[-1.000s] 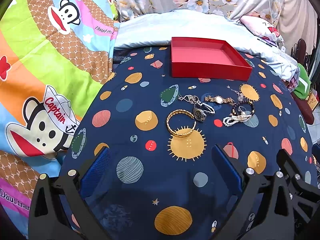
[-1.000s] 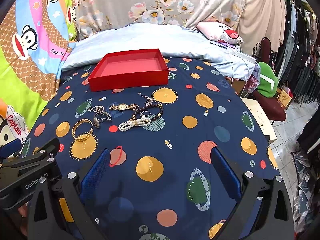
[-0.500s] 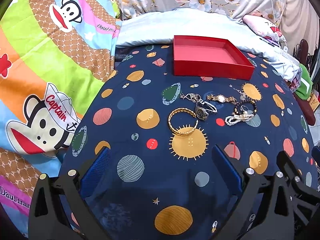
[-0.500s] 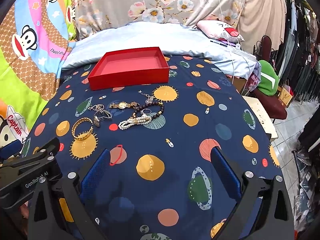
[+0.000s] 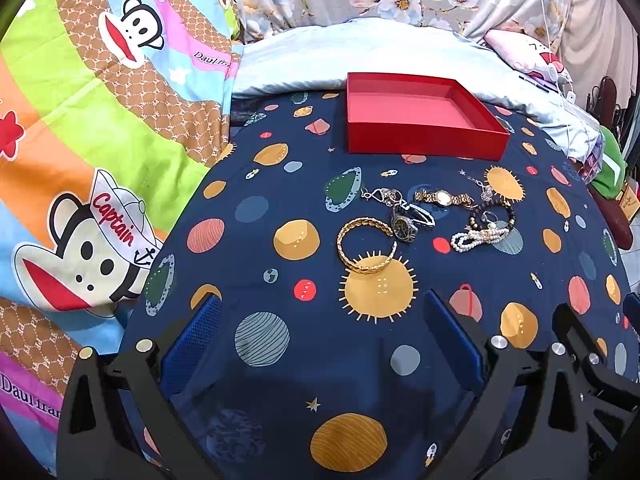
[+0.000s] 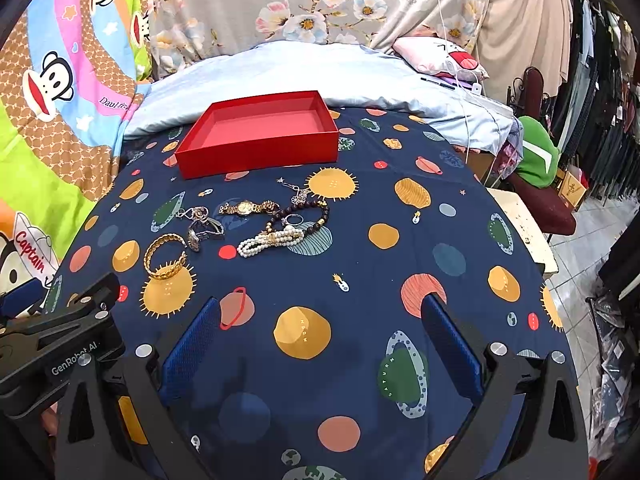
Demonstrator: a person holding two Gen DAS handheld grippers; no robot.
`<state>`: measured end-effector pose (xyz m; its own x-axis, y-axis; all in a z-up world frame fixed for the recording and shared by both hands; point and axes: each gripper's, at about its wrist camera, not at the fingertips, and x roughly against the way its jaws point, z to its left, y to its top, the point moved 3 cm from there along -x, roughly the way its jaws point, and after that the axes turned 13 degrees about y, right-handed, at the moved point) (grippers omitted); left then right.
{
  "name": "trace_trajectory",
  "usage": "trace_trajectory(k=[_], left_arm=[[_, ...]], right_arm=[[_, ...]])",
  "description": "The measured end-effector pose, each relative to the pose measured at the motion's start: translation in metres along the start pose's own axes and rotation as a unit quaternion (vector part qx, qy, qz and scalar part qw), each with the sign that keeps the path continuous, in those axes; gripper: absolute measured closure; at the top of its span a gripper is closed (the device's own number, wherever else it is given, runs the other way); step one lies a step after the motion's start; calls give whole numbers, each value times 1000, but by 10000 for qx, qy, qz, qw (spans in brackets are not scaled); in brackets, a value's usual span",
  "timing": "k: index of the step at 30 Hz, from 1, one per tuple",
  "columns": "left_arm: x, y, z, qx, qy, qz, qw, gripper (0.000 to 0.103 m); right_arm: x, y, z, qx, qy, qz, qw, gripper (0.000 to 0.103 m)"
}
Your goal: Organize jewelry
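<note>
An empty red tray (image 5: 424, 146) (image 6: 260, 158) stands at the far side of a round table with a dark blue planet cloth (image 5: 280, 360) (image 6: 360, 360). In front of it lies jewelry: a gold bangle (image 5: 366, 246) (image 6: 165, 254), a dark-faced watch (image 5: 405, 224) (image 6: 200, 235), a gold watch (image 5: 442, 198) (image 6: 248, 208), a silver chain (image 5: 382, 195) (image 6: 194, 213), a pearl bracelet (image 5: 478, 237) (image 6: 270, 241) and a dark bead bracelet (image 5: 498, 210) (image 6: 308, 218). My left gripper (image 5: 320, 340) is open and empty, short of the bangle. My right gripper (image 6: 320, 340) is open and empty, nearer than the pearls.
A colourful monkey-print blanket (image 5: 80, 140) hangs at the left. A pale blue pillow (image 5: 380, 56) (image 6: 300, 68) lies behind the tray. At the right are a green and maroon chair (image 6: 540, 176) and hanging clothes (image 6: 600, 80). The left gripper's body (image 6: 52, 352) shows at lower left.
Both grippers have drifted slightly; the tray and jewelry sit a little lower and further right in the left view. Nothing on the table has moved.
</note>
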<state>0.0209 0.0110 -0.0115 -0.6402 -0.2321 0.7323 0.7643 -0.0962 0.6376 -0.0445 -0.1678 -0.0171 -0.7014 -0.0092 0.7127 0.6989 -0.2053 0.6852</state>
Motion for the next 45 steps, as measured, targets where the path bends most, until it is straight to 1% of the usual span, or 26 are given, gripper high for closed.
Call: trace_trajectory(k=[23, 37, 41, 45], left_arm=[[2, 0, -2, -6, 29, -158, 9999, 5], [-3, -4, -4, 21, -31, -37, 10000, 5], [-12, -5, -8, -9, -143, 92, 9999, 5], [-27, -5, -7, 7, -140, 232, 9996, 5]], right_arm=[[-1, -1, -2, -50, 19, 14, 10000, 5], [-2, -1, -3, -65, 35, 34, 10000, 5], [-9, -2, -6, -77, 88, 114, 9999, 5], [-22, -1, -11, -88, 105, 252, 9996, 5]])
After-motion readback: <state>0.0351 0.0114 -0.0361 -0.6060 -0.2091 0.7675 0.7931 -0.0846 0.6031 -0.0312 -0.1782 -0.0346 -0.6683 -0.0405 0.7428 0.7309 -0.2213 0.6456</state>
